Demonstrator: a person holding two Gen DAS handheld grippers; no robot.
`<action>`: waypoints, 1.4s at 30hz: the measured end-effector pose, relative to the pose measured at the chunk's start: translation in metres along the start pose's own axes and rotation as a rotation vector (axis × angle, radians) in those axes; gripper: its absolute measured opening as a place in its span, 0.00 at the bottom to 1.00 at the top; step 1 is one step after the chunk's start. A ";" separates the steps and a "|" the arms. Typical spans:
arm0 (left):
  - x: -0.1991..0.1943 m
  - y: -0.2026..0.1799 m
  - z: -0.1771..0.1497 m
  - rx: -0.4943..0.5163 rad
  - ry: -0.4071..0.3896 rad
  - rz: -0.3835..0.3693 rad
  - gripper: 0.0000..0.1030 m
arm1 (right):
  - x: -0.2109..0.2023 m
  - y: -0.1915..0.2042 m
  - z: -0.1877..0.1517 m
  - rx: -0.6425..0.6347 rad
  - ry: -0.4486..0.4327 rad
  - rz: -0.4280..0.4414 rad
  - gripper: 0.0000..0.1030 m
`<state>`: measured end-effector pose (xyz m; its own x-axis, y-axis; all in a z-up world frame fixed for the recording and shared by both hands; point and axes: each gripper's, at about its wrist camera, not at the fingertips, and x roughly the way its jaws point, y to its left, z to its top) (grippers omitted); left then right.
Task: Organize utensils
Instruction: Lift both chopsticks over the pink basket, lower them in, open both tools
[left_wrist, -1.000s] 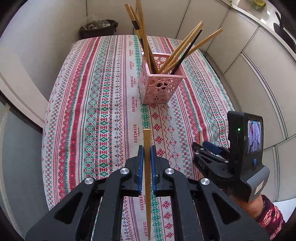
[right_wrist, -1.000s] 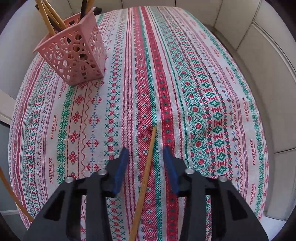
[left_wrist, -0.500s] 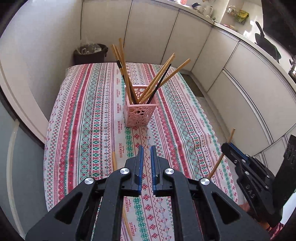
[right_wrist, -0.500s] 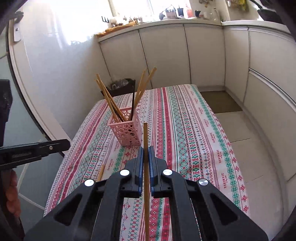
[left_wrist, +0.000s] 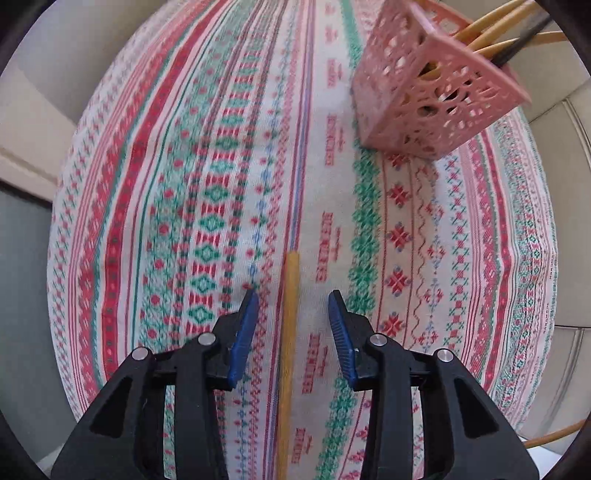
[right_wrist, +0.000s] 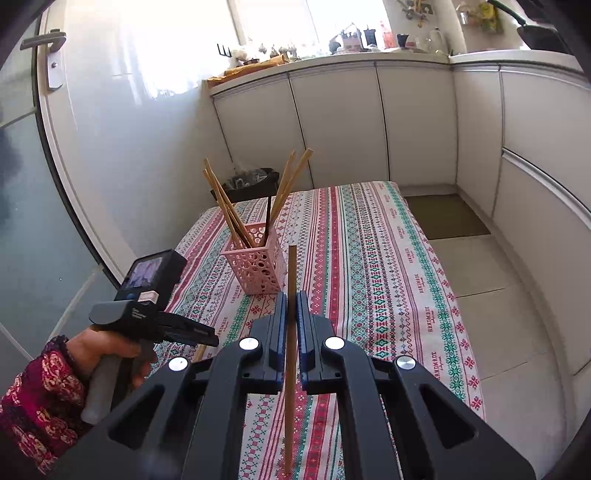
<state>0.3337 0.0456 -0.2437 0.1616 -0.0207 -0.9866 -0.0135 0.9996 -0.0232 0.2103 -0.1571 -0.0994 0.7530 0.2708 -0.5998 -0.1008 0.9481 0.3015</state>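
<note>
A wooden chopstick (left_wrist: 290, 332) lies on the striped tablecloth (left_wrist: 207, 177), running lengthwise between the jaws of my left gripper (left_wrist: 293, 295). Those jaws are opening and do not touch it; the gripper points straight down. The pink perforated basket (left_wrist: 428, 99) with several chopsticks stands at the upper right of the left wrist view. My right gripper (right_wrist: 291, 295) is shut on another wooden chopstick (right_wrist: 291, 273), held raised above the table, short of the pink basket (right_wrist: 255, 267). The left gripper (right_wrist: 199, 332) shows low at the left in a person's hand (right_wrist: 107, 350).
White cabinets (right_wrist: 369, 122) run behind and to the right of the table. A dark bin (right_wrist: 251, 182) stands past the table's far end. A glass door (right_wrist: 55, 147) is at the left. Floor (right_wrist: 480, 258) lies to the table's right.
My left gripper dropped toward the table and opened over a chopstick lying there; a second ago it held one. My right gripper shut on its chopstick and lifted it off the cloth.
</note>
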 end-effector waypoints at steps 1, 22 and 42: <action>0.001 -0.002 -0.001 0.012 -0.013 0.026 0.16 | -0.001 -0.001 -0.001 0.002 -0.002 0.004 0.06; -0.191 -0.017 -0.121 0.072 -0.863 -0.103 0.06 | -0.013 0.006 0.006 0.019 -0.047 0.038 0.06; -0.258 -0.024 -0.076 0.044 -0.996 -0.142 0.06 | -0.021 0.013 0.078 0.022 -0.181 0.076 0.06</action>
<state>0.2178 0.0258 -0.0003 0.9104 -0.1363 -0.3906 0.1033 0.9892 -0.1043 0.2442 -0.1638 -0.0252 0.8484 0.3056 -0.4323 -0.1495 0.9217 0.3580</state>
